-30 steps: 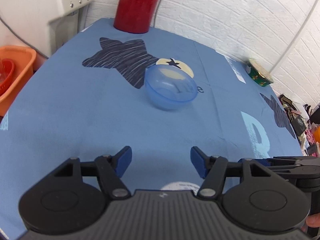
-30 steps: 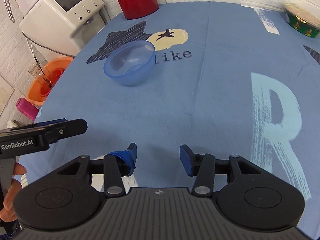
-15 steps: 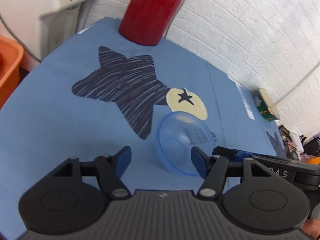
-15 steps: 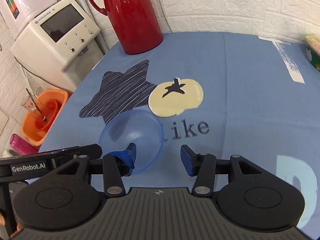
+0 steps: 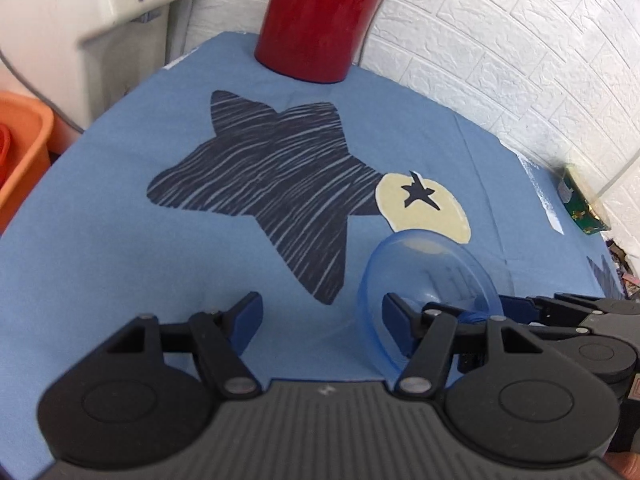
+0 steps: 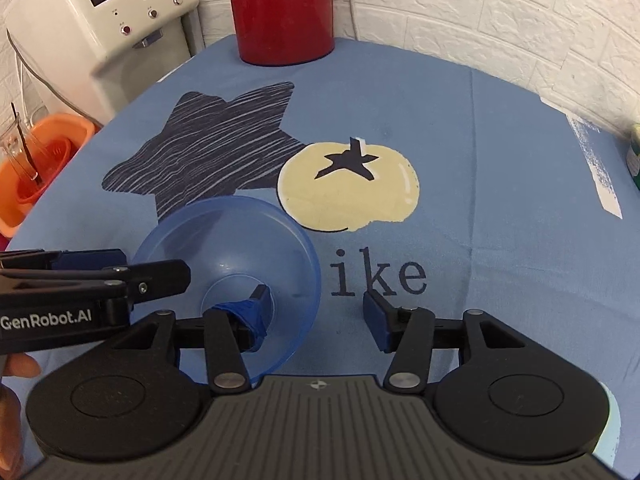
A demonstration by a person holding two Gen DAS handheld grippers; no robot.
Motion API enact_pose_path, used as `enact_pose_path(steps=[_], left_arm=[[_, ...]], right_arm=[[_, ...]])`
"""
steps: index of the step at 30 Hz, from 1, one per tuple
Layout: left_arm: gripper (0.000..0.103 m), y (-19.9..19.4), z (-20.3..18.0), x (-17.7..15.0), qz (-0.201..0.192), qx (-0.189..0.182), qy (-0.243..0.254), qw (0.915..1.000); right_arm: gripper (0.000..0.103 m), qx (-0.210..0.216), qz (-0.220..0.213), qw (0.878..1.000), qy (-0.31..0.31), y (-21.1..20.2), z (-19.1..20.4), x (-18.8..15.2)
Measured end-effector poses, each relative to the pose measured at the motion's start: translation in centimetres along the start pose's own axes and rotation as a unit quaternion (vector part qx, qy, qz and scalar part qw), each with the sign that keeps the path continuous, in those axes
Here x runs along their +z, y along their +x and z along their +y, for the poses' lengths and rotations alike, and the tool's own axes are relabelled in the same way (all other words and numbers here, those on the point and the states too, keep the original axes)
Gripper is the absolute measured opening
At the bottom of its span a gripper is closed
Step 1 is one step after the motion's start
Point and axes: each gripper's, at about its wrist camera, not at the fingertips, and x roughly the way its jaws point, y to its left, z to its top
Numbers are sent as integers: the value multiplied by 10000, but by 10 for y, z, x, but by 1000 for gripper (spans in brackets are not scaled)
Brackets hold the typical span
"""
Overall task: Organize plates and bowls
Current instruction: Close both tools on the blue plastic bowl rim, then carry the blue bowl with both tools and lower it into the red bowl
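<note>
Both hand-held grippers close in on the blue bowl (image 6: 226, 276) with jaws spread wide and gripping nothing: the right hand-held gripper (image 6: 312, 314) straddles its near rim with one pad inside, and the left hand-held gripper (image 5: 322, 322) comes from the other side. Thin, glossy, translucent plastic like this may tip or squirt out if either pad pinches the curved wall unevenly. It sits on the surface (image 6: 480, 140), a soft blue cloth that could bunch underneath, near a printed star and well short of the shiny red jug (image 6: 280, 12).
</note>
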Motion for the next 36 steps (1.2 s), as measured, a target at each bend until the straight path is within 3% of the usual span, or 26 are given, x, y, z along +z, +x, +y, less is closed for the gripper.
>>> enact_pose_path(steps=[6, 8, 10, 16, 21, 23, 26, 28, 29, 36], left_arm=[[65, 4, -3, 4, 4, 57, 41, 10000], [65, 5, 0, 7, 44, -6, -75, 10000], [65, 4, 3, 9, 88, -98, -155, 9998], [65, 5, 7, 18, 276, -385, -514, 9976], [64, 12, -12, 25, 355, -282, -239, 9987], [42, 21, -15, 27, 514, -240, -134, 9983], [34, 22, -17, 26, 469, -202, -27, 9987], [11, 22, -19, 25, 464, -158, 37, 9988], [5, 23, -19, 24, 480, -177, 54, 9987], [1, 17, -21, 20, 593, -308, 89, 9977]], right_arm=[[39, -78, 17, 9997, 216, -3, -3, 1], [37, 141, -196, 9992, 317, -8, -5, -4], [37, 428, -150, 9983, 366, -7, -9, -7], [36, 578, -333, 9975, 248, -18, -4, -15], [36, 669, -348, 9972, 25, -18, 7, -13], [36, 631, -310, 9975, -95, -15, 11, -12], [36, 617, -265, 9975, -238, -12, 12, -15], [31, 670, -321, 9968, -284, -10, 13, -16], [28, 729, -327, 9964, -278, -8, 13, -16], [27, 735, -349, 9966, -107, -13, 10, -15]])
